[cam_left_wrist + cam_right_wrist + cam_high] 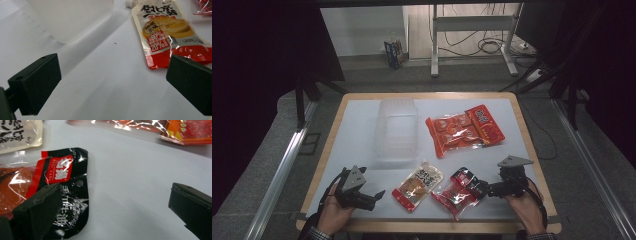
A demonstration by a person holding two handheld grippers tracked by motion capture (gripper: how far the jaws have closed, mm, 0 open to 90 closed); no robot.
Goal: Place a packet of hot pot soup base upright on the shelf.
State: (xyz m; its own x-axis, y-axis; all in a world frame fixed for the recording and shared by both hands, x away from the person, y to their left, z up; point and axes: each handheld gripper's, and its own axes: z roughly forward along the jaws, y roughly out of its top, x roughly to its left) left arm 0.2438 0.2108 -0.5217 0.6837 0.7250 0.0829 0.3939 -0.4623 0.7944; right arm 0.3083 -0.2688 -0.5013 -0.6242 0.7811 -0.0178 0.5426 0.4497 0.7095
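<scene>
Hands: two hands enter low in the high view, each with tongs over the near edge of the surface (362,120).
Red pack: a small red-and-black snack pack (460,191) lies flat at the near right, touching the right tongs; its black printed end shows in the right gripper view (67,195).
Handling: looks light, thin and limp, with glossy film likely to slip; the flat sealed black end with the hang hole seems the best place to pinch.
Right tongs: the right tongs (482,190) stand spread wide, one jaw at the pack's black edge, the other over bare surface, pinching nothing.
Pouch: a white-and-red spouted pouch (418,185) lies just left of the red pack, soft and probably heavier, its red bottom seam nearest the left tongs (175,56).
Left tongs: the left tongs (374,197) are also spread wide, empty, aimed toward the pouch but apart from it.
Box: a clear plastic box (397,129) stands behind, mid-surface.
Big bag: a large red multi-pack bag (464,130) lies flat at the far right, well apart from both tongs.
</scene>
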